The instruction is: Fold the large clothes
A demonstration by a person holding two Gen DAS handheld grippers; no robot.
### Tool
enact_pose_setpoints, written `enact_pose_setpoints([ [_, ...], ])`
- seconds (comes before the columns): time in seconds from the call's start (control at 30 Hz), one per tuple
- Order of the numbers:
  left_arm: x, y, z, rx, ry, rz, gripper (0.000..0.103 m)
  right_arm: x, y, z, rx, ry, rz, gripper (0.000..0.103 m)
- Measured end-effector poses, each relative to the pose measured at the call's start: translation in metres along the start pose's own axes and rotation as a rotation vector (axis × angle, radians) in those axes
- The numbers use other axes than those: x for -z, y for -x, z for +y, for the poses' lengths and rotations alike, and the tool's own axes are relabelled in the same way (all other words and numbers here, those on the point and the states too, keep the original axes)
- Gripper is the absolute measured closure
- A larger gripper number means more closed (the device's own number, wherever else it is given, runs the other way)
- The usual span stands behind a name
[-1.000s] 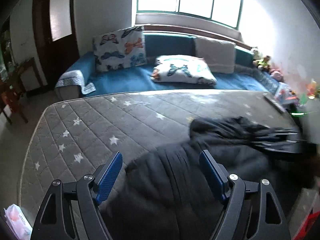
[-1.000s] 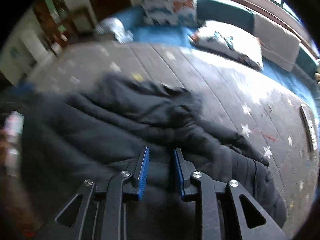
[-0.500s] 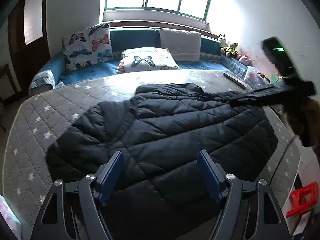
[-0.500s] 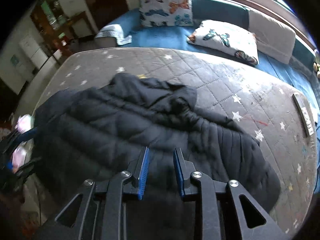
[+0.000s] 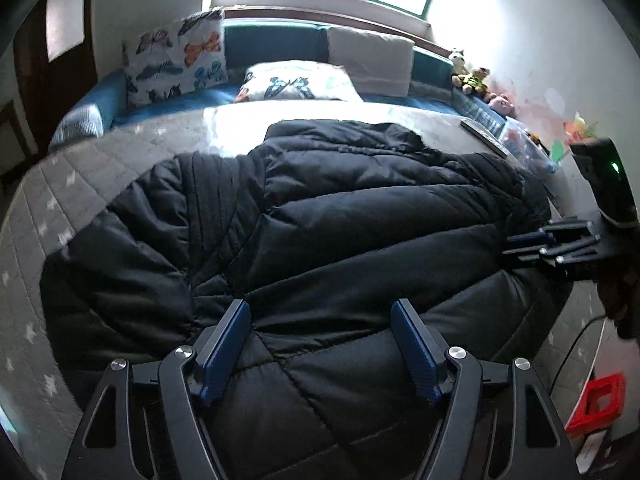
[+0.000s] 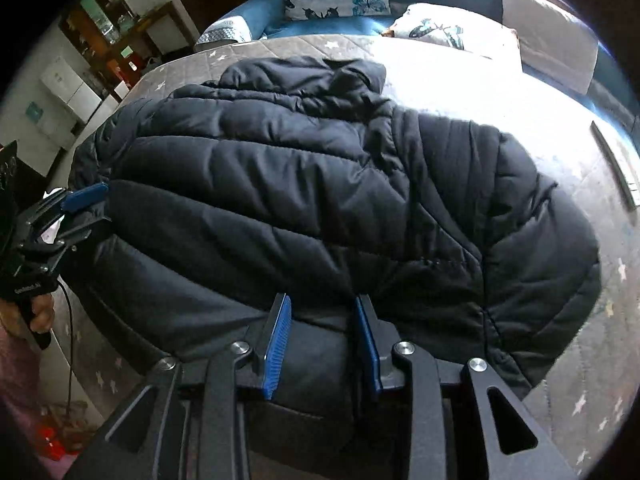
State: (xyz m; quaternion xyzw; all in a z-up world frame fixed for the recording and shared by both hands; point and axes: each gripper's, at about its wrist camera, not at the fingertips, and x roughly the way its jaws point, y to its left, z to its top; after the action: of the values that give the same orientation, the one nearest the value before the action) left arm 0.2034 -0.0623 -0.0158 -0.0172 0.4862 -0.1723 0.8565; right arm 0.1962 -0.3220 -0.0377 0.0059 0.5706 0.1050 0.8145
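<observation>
A: Left wrist view: left gripper point(image 5: 320, 344) jaws wide apart, empty, over the black puffer jacket point(image 5: 320, 220) spread on the grey star mattress point(image 5: 60, 184).

B: Right wrist view: right gripper point(image 6: 322, 332), jaws just been opening, hem fabric between 2 pads, no clear pinch. Risk: slick padding slips, fold springs apart.

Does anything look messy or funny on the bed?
Yes. The black jacket lies rumpled, not flat: its hood end is bunched up near the pillows, and its near edge spills past the edge of the mattress. Nothing looks torn or spilled.
</observation>
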Motion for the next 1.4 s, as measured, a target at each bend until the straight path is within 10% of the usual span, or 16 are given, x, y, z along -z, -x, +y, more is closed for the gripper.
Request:
enact_pose_setpoints([
  [0.3, -0.01, 0.033, 0.01, 0.026, 0.043, -0.011, 0.027, 0.008, 0.058, -0.011, -0.014, -0.056, -0.038, 0.067],
  [0.6, 0.006, 0.116, 0.047, -0.076, 0.11, -0.176, 0.014, 0.041, 0.086, -0.059, -0.001, -0.196, -0.097, 0.04],
  [1.13, 0.045, 0.077, 0.152, -0.005, 0.503, -0.114, 0.013, 0.054, 0.027, -0.114, -0.188, -0.397, -0.109, 0.018],
  [1.4, 0.037, 0.069, 0.147, -0.112, 0.489, -0.129, 0.013, 0.042, 0.064, -0.083, 0.012, -0.294, -0.174, 0.018],
])
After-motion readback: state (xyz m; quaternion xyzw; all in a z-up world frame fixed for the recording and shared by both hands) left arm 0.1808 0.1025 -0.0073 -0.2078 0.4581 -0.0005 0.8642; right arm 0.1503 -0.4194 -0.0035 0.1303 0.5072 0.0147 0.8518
